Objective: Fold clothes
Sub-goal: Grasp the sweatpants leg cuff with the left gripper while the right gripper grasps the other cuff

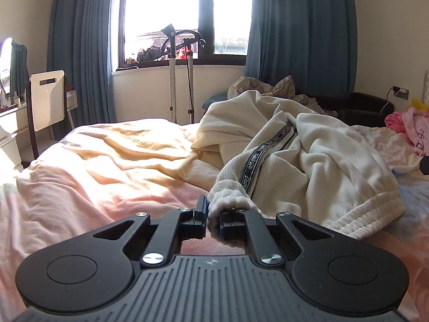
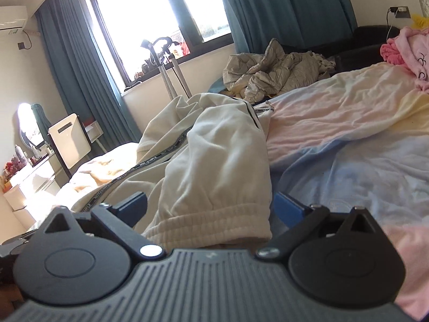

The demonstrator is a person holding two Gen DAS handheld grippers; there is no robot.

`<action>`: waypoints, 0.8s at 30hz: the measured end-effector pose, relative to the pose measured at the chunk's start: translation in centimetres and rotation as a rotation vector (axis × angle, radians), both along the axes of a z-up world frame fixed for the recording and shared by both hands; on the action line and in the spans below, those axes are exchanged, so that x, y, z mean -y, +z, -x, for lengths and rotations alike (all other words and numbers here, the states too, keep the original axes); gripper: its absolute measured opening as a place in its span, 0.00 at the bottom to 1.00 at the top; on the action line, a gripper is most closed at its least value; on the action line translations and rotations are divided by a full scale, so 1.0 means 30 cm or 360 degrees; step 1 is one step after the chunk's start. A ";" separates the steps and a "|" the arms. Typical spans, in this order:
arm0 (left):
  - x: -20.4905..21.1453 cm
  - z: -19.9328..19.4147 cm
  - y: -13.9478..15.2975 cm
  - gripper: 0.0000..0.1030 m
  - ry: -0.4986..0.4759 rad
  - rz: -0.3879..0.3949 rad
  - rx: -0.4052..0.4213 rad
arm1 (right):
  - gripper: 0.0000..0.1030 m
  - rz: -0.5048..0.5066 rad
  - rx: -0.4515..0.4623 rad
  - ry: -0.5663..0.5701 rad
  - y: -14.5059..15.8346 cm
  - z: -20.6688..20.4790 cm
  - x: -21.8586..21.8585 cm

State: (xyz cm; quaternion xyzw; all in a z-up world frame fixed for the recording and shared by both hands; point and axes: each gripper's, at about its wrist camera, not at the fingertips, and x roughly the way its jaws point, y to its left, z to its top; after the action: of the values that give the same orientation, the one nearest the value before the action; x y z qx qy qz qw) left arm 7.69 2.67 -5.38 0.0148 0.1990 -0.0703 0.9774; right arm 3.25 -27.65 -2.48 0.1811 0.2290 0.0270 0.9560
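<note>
Cream trousers [image 1: 281, 150] are lying crumpled on the bed [image 1: 107, 166]. Left claw [image 1: 213, 216] is clamping a ribbed cuff; right claw [image 2: 210, 205] is standing apart around the elastic waistband.

Bare sheet [image 1: 107, 161] lies open left; cream trousers [image 1: 308, 161] block the right.

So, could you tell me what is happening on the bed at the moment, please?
A person with a gripper in each hand is starting to fold cream sweatpants that lie crumpled on the pastel bedsheet. The left gripper is shut on one ribbed ankle cuff, beside the lettered side stripe. The right gripper is open, its fingers on either side of the other cuff but not closed on it. Nothing is folded yet.
</note>
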 end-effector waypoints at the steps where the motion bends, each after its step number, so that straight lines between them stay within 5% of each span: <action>1: -0.008 -0.001 -0.007 0.10 0.0010 0.0021 0.0003 | 0.93 0.0075 -0.0046 0.0003 -0.010 -0.009 -0.024; 5: -0.034 -0.035 -0.026 0.10 0.0084 0.0141 -0.0042 | 0.87 0.0427 -0.0294 0.0074 -0.061 -0.022 -0.125; 9: -0.065 -0.072 -0.039 0.11 0.0156 0.0259 -0.0104 | 0.87 0.0330 -0.0416 -0.0007 -0.131 -0.052 -0.097; 16: -0.066 -0.066 -0.037 0.13 0.0177 0.0272 -0.0113 | 0.84 0.0072 -0.0383 -0.0274 -0.211 -0.169 -0.003; 19: -0.060 -0.063 -0.040 0.14 0.0178 0.0258 -0.0108 | 0.65 0.0091 -0.0268 -0.0247 -0.196 -0.175 -0.018; 24: -0.059 -0.073 -0.060 0.15 0.0206 0.0219 -0.0124 | 0.59 0.0261 0.0121 -0.0257 -0.099 -0.122 -0.061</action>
State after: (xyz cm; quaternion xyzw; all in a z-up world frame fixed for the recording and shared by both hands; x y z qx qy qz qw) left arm 9.89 4.43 -7.17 -0.0680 0.2320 -0.0211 0.9701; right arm 6.91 -25.82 -5.44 0.1189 0.1785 -0.0621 0.9747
